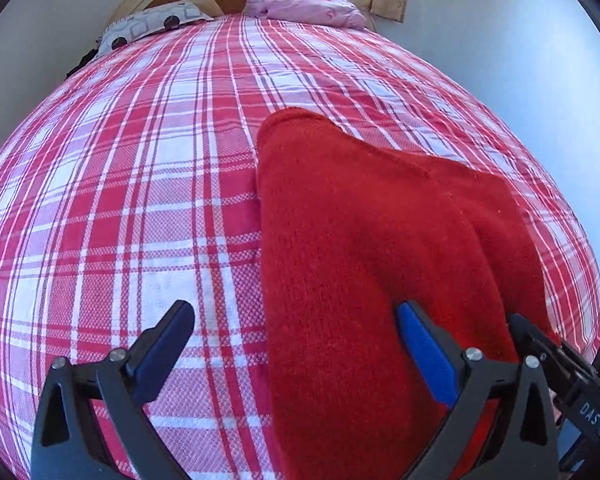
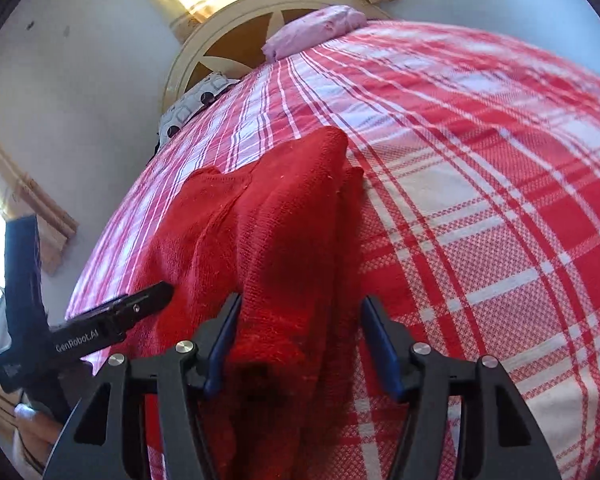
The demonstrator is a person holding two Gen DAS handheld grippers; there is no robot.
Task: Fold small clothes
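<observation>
While the red knit (image 1: 372, 248) lies folded lengthwise near the bed's (image 1: 140, 184) foot edge, both grippers, left (image 1: 296, 344) and right (image 2: 300, 344), stand spread, pinching nothing; next, likely, regrip the near hem and fold it toward the headboard.

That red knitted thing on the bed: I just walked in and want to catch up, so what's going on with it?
A person with a gripper in each hand is folding a small red knitted garment on the red-and-white plaid bedspread. The garment lies already doubled over. The left gripper is open beside its edge. The right gripper is open too, with a fold between its jaws but not pinched.
</observation>
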